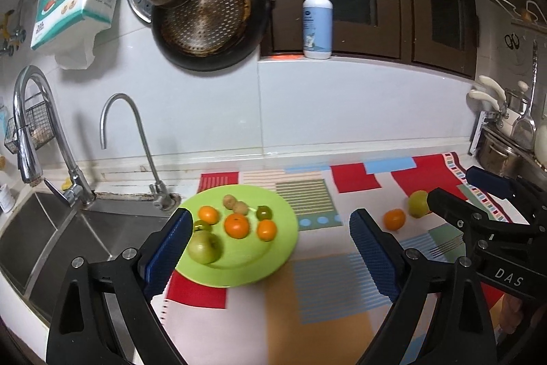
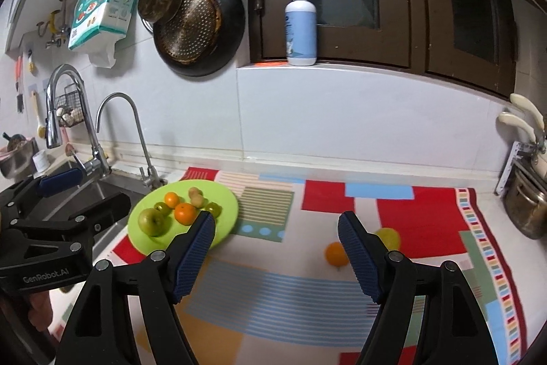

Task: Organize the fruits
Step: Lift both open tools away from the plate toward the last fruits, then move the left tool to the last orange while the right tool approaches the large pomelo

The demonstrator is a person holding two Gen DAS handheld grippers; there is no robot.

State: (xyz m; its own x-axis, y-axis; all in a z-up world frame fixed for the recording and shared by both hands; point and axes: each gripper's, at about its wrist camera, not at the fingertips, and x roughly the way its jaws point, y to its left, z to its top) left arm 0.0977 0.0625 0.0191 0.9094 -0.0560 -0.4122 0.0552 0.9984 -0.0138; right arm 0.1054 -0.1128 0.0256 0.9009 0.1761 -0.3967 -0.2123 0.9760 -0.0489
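Note:
A green plate [image 1: 273, 248] [image 2: 225, 211] sits on the patterned mat beside the sink. It holds a green apple [image 1: 204, 247] [image 2: 151, 221], three oranges [image 1: 236, 225] [image 2: 185, 213], small green fruits and brown kiwis [image 1: 235, 204]. A loose orange [image 1: 394, 219] [image 2: 335, 253] and a yellow-green fruit [image 1: 417, 203] [image 2: 389, 236] lie on the mat to the right. My left gripper [image 1: 270, 245] is open and empty over the plate's near edge. My right gripper [image 2: 277, 245] [image 1: 478, 194] is open and empty, close to the two loose fruits.
A steel sink [image 1: 51, 242] with two taps [image 1: 130, 139] lies left of the plate. Pans [image 1: 205, 19] hang on the wall. A soap bottle [image 1: 317, 19] stands on the sill. Pots [image 2: 526, 204] stand at the far right.

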